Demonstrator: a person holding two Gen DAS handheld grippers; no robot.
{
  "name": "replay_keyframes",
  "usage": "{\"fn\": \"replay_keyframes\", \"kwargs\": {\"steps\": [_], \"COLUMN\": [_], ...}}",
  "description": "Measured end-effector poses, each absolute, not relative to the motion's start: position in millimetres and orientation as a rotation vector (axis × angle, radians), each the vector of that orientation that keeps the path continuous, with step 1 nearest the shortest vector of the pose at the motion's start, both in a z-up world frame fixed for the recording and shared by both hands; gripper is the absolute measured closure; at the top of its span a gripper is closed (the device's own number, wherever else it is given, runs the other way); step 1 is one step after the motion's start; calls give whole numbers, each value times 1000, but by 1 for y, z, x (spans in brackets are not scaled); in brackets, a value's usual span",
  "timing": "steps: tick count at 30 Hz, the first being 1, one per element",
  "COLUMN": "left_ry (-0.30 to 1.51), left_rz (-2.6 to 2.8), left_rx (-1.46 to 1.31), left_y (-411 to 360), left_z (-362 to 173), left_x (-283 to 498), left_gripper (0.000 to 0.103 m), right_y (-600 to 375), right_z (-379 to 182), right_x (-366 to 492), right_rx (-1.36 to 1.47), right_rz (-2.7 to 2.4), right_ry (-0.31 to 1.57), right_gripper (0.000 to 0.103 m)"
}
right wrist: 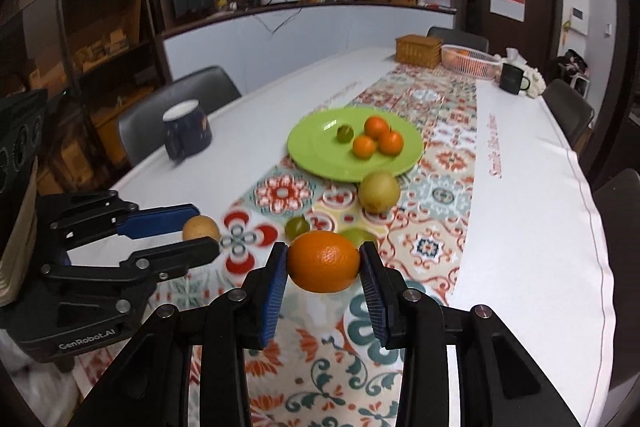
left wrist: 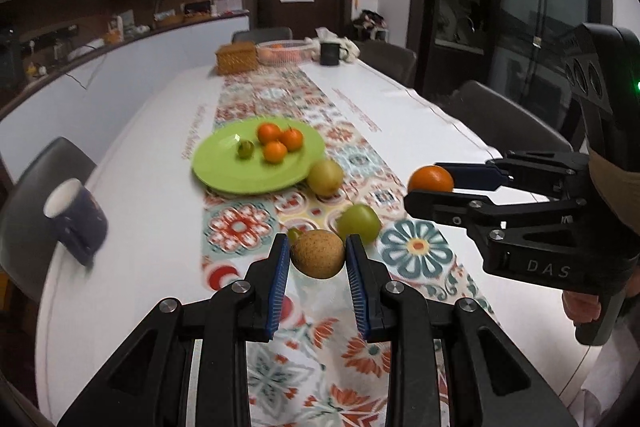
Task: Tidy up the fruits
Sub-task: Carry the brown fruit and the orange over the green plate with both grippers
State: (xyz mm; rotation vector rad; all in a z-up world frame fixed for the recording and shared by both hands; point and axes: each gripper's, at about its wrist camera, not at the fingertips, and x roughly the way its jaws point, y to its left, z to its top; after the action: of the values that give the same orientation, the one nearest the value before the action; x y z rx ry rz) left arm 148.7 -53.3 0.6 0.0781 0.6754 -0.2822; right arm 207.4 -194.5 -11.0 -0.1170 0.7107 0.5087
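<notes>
My left gripper (left wrist: 318, 253) is shut on a brown speckled fruit (left wrist: 317, 254), held above the patterned runner; it also shows in the right wrist view (right wrist: 201, 227). My right gripper (right wrist: 324, 261) is shut on an orange (right wrist: 324, 261), seen from the left wrist view (left wrist: 431, 179) too. A green plate (left wrist: 224, 163) (right wrist: 320, 151) ahead holds three small oranges (left wrist: 276, 141) and a small green fruit (left wrist: 245, 149). On the runner lie a yellow-green pear (left wrist: 326, 177) (right wrist: 379, 192), a green apple (left wrist: 359, 223) and a small green fruit (right wrist: 297, 225).
A dark blue mug (left wrist: 76, 223) (right wrist: 187, 133) stands left of the plate. At the table's far end are a wicker box (left wrist: 237, 57), a white basket (left wrist: 285, 51) and a black mug (left wrist: 330, 53). Chairs surround the table.
</notes>
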Motion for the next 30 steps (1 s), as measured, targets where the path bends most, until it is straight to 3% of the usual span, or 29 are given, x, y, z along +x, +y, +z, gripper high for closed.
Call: {"fn": "replay_keyframes", "kwargs": {"steps": [15, 30], "left_ry": [601, 646], "left_rz": [-231, -218], "left_rx": [61, 68], "left_y": [-19, 1], "left_z": [40, 24], "left_x": [194, 265], "left_gripper": [74, 74], "right_y": [-168, -149], "right_z": [32, 17], "right_x": [242, 317], "right_rx": [-77, -67], "right_rz": [472, 424], "right_ry": [617, 691], "right_gripper": [66, 66]}}
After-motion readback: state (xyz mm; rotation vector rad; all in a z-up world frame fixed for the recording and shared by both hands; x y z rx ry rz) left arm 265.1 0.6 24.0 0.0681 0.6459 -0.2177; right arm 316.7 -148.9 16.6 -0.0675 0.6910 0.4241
